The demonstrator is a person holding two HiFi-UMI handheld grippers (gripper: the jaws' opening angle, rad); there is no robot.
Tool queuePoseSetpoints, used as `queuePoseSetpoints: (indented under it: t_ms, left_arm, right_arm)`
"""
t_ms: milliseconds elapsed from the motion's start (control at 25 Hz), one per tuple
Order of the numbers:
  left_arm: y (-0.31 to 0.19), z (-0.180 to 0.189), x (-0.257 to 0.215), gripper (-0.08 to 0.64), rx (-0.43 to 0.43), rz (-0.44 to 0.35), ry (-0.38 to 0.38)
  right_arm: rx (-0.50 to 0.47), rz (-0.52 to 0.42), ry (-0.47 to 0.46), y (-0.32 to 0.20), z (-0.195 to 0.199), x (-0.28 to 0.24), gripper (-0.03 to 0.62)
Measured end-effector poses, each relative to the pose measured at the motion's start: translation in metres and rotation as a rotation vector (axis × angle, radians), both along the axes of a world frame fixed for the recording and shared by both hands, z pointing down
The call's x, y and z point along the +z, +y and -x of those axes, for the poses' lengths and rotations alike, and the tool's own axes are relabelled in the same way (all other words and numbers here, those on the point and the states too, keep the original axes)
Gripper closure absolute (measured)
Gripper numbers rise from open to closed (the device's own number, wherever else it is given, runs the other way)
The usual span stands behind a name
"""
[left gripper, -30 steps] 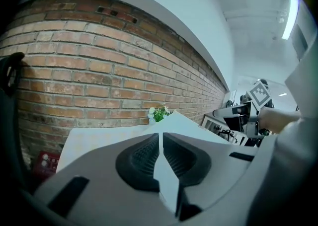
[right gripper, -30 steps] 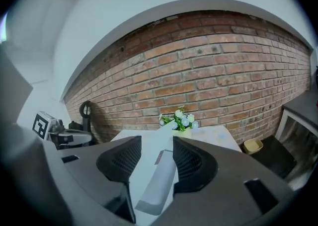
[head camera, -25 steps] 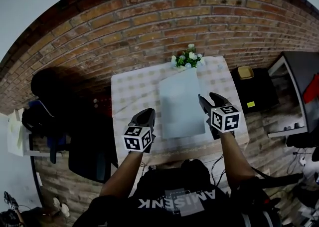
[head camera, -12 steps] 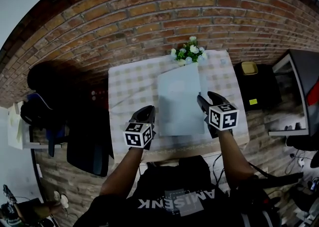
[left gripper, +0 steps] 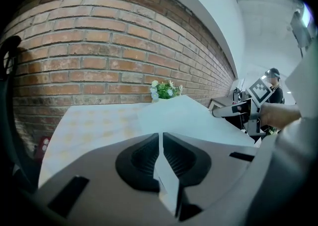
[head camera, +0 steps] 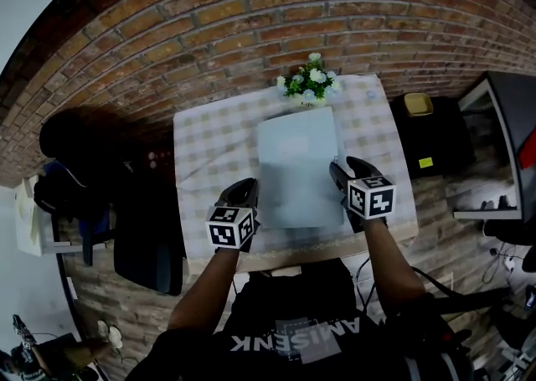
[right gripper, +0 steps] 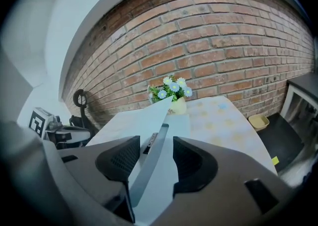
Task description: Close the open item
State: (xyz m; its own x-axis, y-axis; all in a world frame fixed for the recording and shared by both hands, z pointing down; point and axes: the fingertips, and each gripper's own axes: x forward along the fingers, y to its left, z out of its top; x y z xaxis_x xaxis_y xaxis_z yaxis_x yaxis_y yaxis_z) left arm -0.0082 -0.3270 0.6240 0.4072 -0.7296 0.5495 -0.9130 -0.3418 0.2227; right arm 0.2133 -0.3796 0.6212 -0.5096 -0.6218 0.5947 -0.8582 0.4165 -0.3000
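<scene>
A pale grey laptop lies on the checked table [head camera: 209, 153], its lid [head camera: 297, 170] tilted low over the base. My left gripper [head camera: 244, 195] is at the lid's near left corner. In the left gripper view its jaws [left gripper: 160, 143] are shut on the thin lid edge [left gripper: 198, 120]. At the near right corner is my right gripper [head camera: 342, 174]. Its jaws [right gripper: 151, 145] stand apart in the right gripper view. The lid's edge [right gripper: 134, 125] runs between them with gaps on both sides, and a dark slot of the base shows under it.
A pot of white and blue flowers [head camera: 306, 86] stands at the table's far edge, against the brick wall. A black chair [head camera: 146, 237] is left of the table. A dark low stand with a yellow dish [head camera: 416, 103] is at the right.
The head view has shifted a little. Both grippers stay at the lid's near corners, and the lid looks slightly flatter over the base.
</scene>
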Motion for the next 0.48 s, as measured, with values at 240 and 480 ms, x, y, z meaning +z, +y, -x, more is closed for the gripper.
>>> queuePoseSetpoints:
  t_ms: [240,480]
  left_arm:
    - [-0.001,-0.012,0.011,0.543,0.023,0.026,-0.005]
    - [-0.004,-0.020,0.018,0.543,0.042,0.038,-0.009]
  right_arm:
    - [0.012,0.034,-0.007,0.001,-0.009,0.020,0.362]
    - [0.024,0.061,-0.009,0.002,-0.016,0.035,0.362]
